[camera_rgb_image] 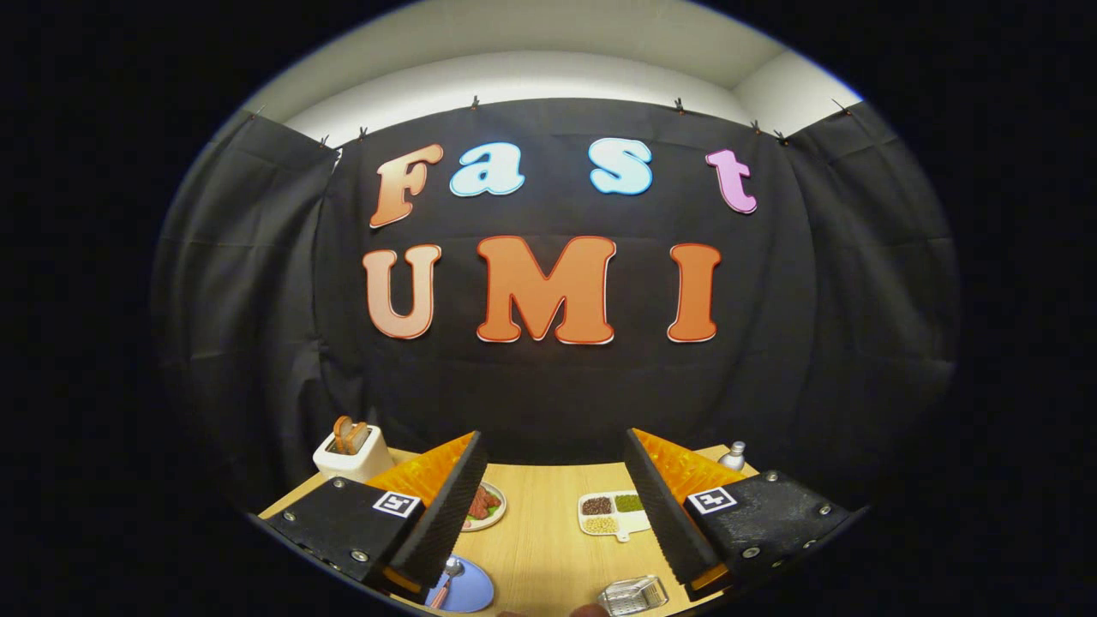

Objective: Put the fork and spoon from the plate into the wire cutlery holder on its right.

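Blue plate (467,591) with the spoon (446,576) on it sits at the bench's (548,531) near edge, the wire cutlery holder (634,596) to its right (well apart). My claw (553,506) hangs wide open above them, gripping nothing.

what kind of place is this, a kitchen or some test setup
Likely a staged test booth, not a real kitchen: black cloth wall behind a wooden table set with a toaster, blue plate and wire holder. The gripper is open above the table.
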### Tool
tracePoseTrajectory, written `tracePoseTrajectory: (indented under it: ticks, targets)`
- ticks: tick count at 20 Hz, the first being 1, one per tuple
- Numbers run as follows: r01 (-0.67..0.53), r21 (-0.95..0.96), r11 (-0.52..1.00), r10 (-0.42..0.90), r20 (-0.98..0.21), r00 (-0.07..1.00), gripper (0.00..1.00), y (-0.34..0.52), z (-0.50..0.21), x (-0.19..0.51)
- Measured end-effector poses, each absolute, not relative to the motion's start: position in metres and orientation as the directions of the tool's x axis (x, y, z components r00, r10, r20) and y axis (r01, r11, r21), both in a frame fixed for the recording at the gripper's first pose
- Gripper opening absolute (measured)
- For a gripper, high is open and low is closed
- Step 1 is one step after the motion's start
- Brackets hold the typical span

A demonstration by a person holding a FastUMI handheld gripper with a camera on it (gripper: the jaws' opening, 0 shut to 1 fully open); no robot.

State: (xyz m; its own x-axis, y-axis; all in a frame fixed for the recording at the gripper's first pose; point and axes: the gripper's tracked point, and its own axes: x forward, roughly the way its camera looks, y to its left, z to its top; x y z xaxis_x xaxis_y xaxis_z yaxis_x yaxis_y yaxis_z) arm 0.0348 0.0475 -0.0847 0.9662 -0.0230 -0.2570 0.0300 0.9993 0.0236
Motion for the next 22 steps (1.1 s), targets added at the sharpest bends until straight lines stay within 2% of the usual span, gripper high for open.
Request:
tracePoseTrajectory:
  ticks: [4,8,18,22]
  targets:
    - [-0.026,0.038,0.999,0.039,-0.388,0.921,0.97,0.086,-0.136,0.026]
    - [-0.070,0.085,0.994,0.105,-0.547,0.830,0.98,0.118,-0.205,0.006]
    - [-0.135,0.080,0.988,0.149,-0.745,0.651,0.97,0.177,-0.306,-0.035]
    - [-0.149,0.091,0.985,0.159,-0.818,0.552,0.93,0.194,-0.341,-0.058]
